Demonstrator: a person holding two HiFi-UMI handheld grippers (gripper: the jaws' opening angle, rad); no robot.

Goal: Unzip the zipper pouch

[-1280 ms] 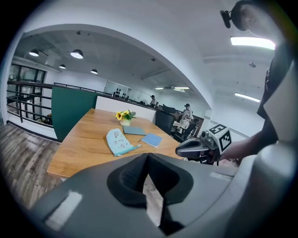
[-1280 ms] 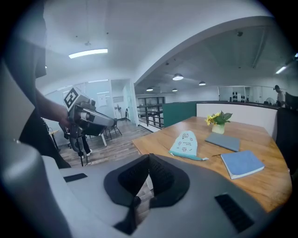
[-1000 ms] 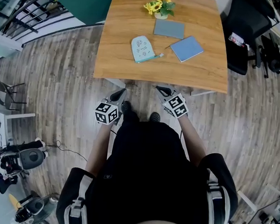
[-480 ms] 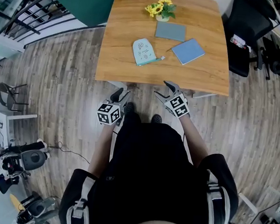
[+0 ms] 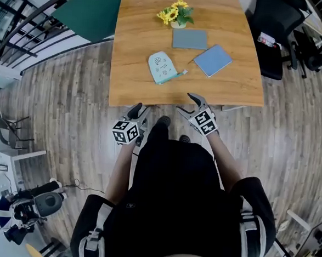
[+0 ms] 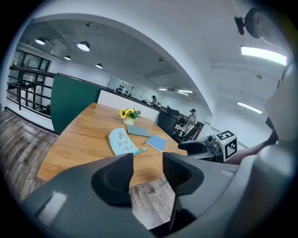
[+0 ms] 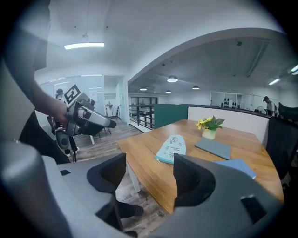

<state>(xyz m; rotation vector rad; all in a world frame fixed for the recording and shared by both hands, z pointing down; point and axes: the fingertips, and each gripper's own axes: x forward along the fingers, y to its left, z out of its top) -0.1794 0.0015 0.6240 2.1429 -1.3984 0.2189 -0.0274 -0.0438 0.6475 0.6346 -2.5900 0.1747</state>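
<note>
A: Two claws, and both look different from a second ago. What changed?

B: Both were pressed together then, and their jaws have just been opening. The left claw (image 5: pixel 136 109) now stands spread, with only floor and the tabletop's near edge showing through the gap. The right claw (image 5: pixel 188 103) is spread as wide, and nothing sits in it either.

A: And the person?

B: Closer in. The claws have come up to the near edge of the tabletop (image 5: pixel 140 36), where before they hung back over the floor.

A: Where's the pouch?

B: The pale blue pouch (image 5: pixel 161 67) lies flat near the middle of the tabletop, well ahead of both claws and untouched. A small teal tab (image 5: pixel 179 73) sticks out of its end on the right claw's side. I take that for the zip pull, though it's too small to be sure.

A: So the zip?

B: Not started, as far as I can judge. The opened jaws read as getting ready, likely one claw to pin the pouch and the other to take that tab.

A: Anything in the way?

B: A grey notebook (image 5: pixel 190 39) and yellow flowers (image 5: pixel 173 13) lie further back. A blue notebook (image 5: pixel 212 60) lies near the tab, so the right claw should mind it.
</note>
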